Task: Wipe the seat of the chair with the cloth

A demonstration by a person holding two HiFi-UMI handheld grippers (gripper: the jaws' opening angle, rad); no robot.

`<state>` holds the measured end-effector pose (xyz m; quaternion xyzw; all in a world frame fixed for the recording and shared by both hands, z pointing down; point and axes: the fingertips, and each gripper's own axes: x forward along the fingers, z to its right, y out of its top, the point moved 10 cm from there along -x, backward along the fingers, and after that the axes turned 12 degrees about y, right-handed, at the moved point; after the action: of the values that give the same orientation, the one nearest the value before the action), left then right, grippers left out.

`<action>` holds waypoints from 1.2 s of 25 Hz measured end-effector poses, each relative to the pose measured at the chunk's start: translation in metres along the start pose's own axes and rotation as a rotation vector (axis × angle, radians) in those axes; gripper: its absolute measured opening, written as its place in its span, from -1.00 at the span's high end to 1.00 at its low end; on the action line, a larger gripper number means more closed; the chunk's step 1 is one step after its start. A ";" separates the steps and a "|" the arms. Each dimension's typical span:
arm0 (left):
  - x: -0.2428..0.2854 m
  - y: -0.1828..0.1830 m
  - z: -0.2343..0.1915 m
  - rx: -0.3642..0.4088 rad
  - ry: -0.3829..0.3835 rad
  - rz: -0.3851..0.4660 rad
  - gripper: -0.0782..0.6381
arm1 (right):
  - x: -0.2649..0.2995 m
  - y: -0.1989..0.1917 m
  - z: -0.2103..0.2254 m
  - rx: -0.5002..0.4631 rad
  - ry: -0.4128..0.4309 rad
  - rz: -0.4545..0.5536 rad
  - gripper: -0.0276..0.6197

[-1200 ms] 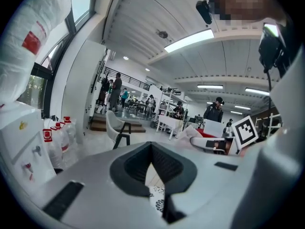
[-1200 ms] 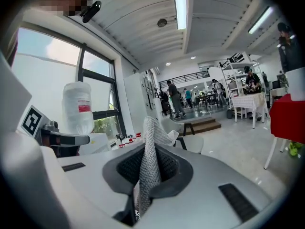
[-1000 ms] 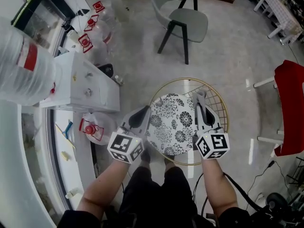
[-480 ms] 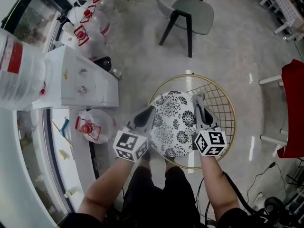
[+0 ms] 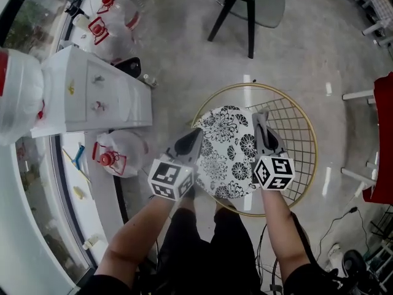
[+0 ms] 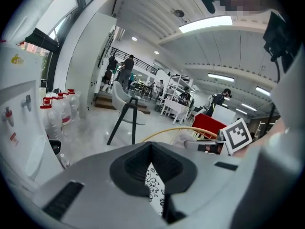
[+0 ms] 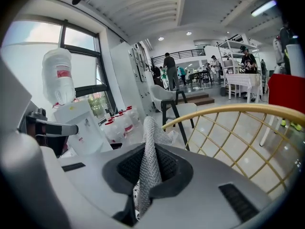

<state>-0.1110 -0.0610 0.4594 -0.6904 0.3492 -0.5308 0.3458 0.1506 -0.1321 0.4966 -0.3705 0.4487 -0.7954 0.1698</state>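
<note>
Pale floor is seen under the chair [image 5: 295, 131], at whose flowery seat [image 5: 226, 155] the cloth [image 7: 150, 159] is pinched by the right gripper [image 5: 263, 126], while the left gripper [image 5: 191, 139] is pressed shut and empty, so the cloth should be laid flat and rubbed all over.

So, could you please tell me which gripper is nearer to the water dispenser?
Left. The left gripper is just to the right of the dispenser, at the chair's near rim. The right gripper is farther right, across the seat.
</note>
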 end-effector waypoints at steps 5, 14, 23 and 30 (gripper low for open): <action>0.015 -0.021 -0.008 -0.014 0.013 -0.026 0.79 | 0.018 -0.021 0.012 0.015 -0.017 -0.029 0.84; 0.034 -0.053 -0.025 -0.039 0.037 -0.080 0.79 | 0.047 -0.063 0.031 -0.002 -0.078 -0.110 0.84; 0.044 -0.074 -0.038 -0.048 0.039 -0.099 0.79 | 0.070 -0.081 0.046 -0.016 -0.113 -0.118 0.84; 0.049 -0.089 -0.048 -0.050 0.033 -0.118 0.79 | 0.079 -0.092 0.045 -0.038 -0.148 -0.118 0.84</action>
<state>-0.1378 -0.0619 0.5680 -0.7094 0.3266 -0.5528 0.2907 0.1373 -0.1565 0.6230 -0.4572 0.4271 -0.7659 0.1482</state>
